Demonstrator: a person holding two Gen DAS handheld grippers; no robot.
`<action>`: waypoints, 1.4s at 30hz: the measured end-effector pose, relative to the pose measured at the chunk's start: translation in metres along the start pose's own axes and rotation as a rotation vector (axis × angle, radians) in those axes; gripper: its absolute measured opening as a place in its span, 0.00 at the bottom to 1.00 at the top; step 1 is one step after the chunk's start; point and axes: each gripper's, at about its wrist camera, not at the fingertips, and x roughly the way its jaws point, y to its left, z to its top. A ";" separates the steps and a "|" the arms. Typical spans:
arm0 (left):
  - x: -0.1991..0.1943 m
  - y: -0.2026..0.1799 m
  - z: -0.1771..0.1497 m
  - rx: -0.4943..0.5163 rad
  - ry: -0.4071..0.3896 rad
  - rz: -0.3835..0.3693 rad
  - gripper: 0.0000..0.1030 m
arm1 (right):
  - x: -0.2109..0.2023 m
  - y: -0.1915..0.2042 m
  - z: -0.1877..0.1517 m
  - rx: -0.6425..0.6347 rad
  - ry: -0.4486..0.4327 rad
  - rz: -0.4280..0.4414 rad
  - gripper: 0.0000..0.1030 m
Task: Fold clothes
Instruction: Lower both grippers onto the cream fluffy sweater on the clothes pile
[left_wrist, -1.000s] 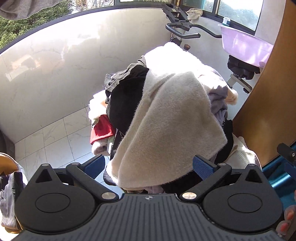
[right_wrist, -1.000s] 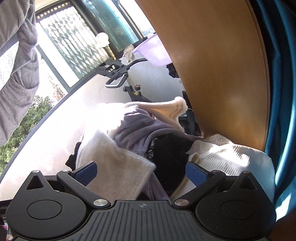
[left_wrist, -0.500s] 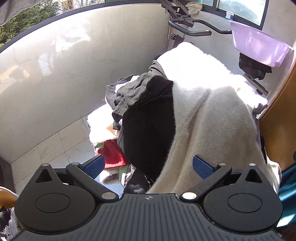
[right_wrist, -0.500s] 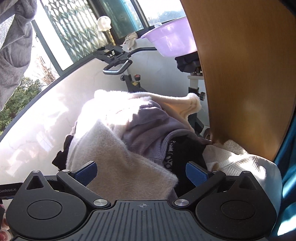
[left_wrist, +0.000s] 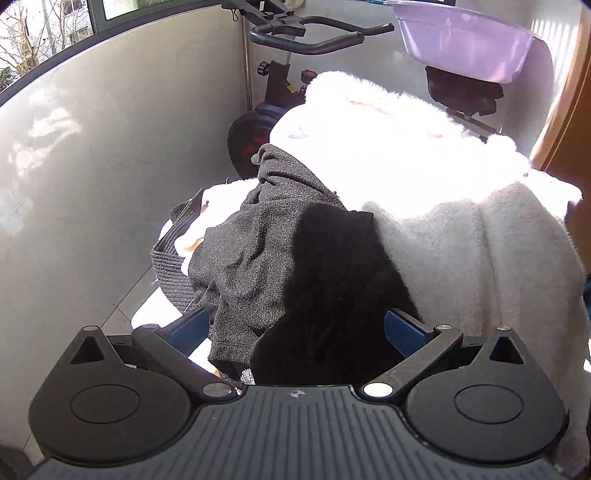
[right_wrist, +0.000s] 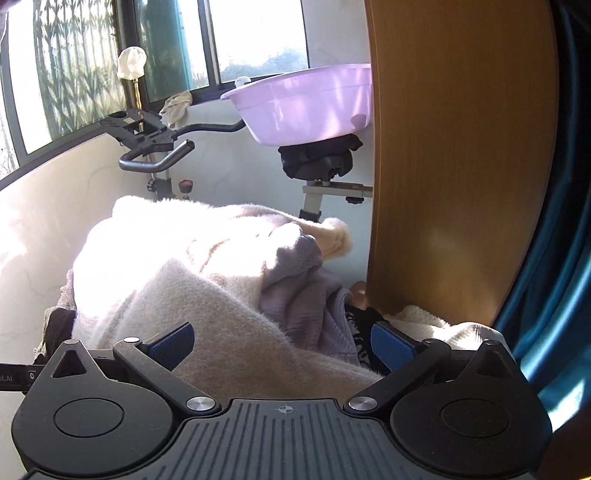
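The left gripper (left_wrist: 295, 326) fills the bottom of its frame with its jaws spread wide, its blue pads (left_wrist: 404, 328) on either side of hanging cloth but not pressing it; nothing is gripped. Between the pads, at lower centre, hang a black garment (left_wrist: 332, 288) and, just left of it, a dark grey knit garment (left_wrist: 255, 243) whose folds run up toward the middle of the frame. To the right of both, a fuzzy cream blanket (left_wrist: 472, 258) drapes down the right side, and its sunlit upper part takes up the upper centre. All of these belong to one pile of clothes (left_wrist: 369, 192) in mid-frame. Behind the pile, at the top, stands an exercise bike (left_wrist: 314, 37), with a lilac plastic basin (left_wrist: 465, 40) at upper right. The right gripper (right_wrist: 282, 345) likewise sits at the bottom of its frame with jaws wide apart and empty, a blue pad (right_wrist: 391, 349) showing on each side. The cream blanket (right_wrist: 207, 306) lies between and just beyond the pads, filling the lower centre. Right of it, a lilac-grey ribbed garment (right_wrist: 314, 295) lies crumpled against the blanket. Beyond, the lilac basin (right_wrist: 306, 107) rests on the exercise bike's (right_wrist: 155, 147) saddle in the upper middle. A wooden panel (right_wrist: 461, 147) rises on the right, with a teal curtain (right_wrist: 554, 277) at the far right edge.
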 end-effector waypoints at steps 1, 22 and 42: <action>0.009 0.000 -0.002 0.011 0.014 -0.001 1.00 | 0.006 0.004 -0.001 -0.008 0.011 -0.012 0.99; 0.057 0.033 -0.014 -0.179 0.148 -0.222 1.00 | 0.045 0.004 -0.026 0.056 0.078 0.078 0.99; -0.042 -0.014 -0.007 0.009 -0.189 -0.181 0.95 | 0.021 -0.029 0.014 0.036 0.067 0.291 0.99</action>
